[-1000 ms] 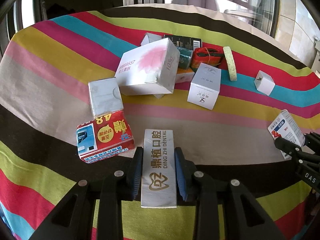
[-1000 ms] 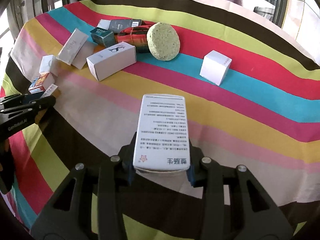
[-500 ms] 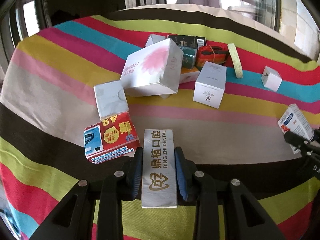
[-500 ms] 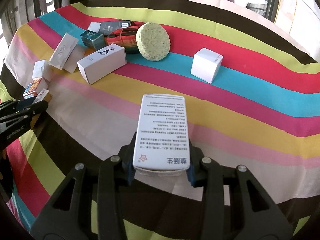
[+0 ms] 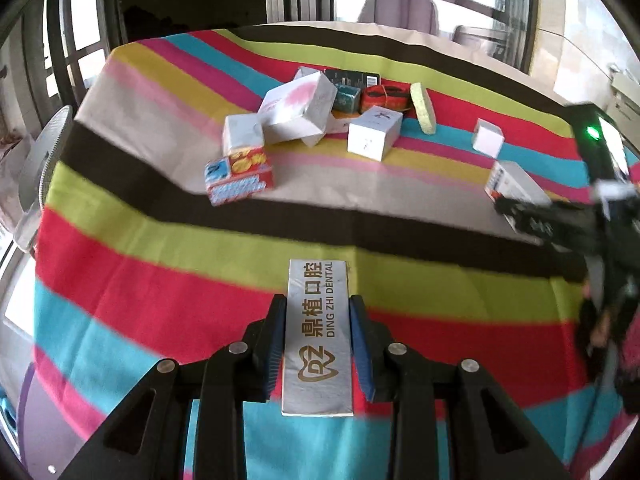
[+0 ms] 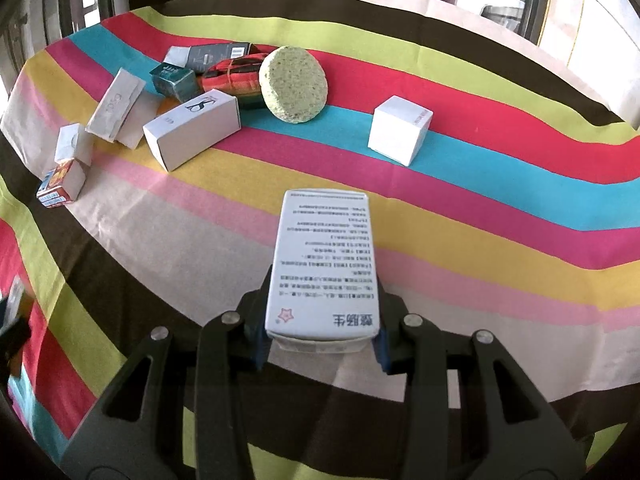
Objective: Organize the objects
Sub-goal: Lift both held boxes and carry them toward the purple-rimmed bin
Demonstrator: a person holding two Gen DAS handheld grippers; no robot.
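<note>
I have pulled the left gripper (image 5: 318, 344) back and up from the cluster over the last second: the red snack pack (image 5: 239, 178), which sat just beside my fingers a second ago, now lies well away at about 11 o'clock in the left wrist view, and the near stripes of the tablecloth (image 5: 140, 292) fill the foreground. The gripper is clenched on the silver dental box (image 5: 318, 340), which has not slipped between the blue pads. The right gripper (image 6: 322, 320) has barely moved; it grips the white printed box (image 6: 324, 264) flat, text side up, held over the beige stripe.

So both boxes are lifted clear and in carry, and I judge the next step is choosing where to set them down; neither is placed yet.

Room: from the right wrist view, the cloth ahead at 12 o'clock is open up to the small white cube (image 6: 400, 128) at 1 o'clock and the green sponge (image 6: 294, 84) standing on edge at 12. The crowded part is at 10 to 11 o'clock, where the long white box (image 6: 192, 128) and the leaning boxes touch each other. The table's left edge drops off at 9 o'clock in the left view, with a fan (image 5: 38, 176) beyond it, so I should keep the left box inboard. The right gripper shows at 3 o'clock there, blurred, close enough that I must mind crossing paths.
</note>
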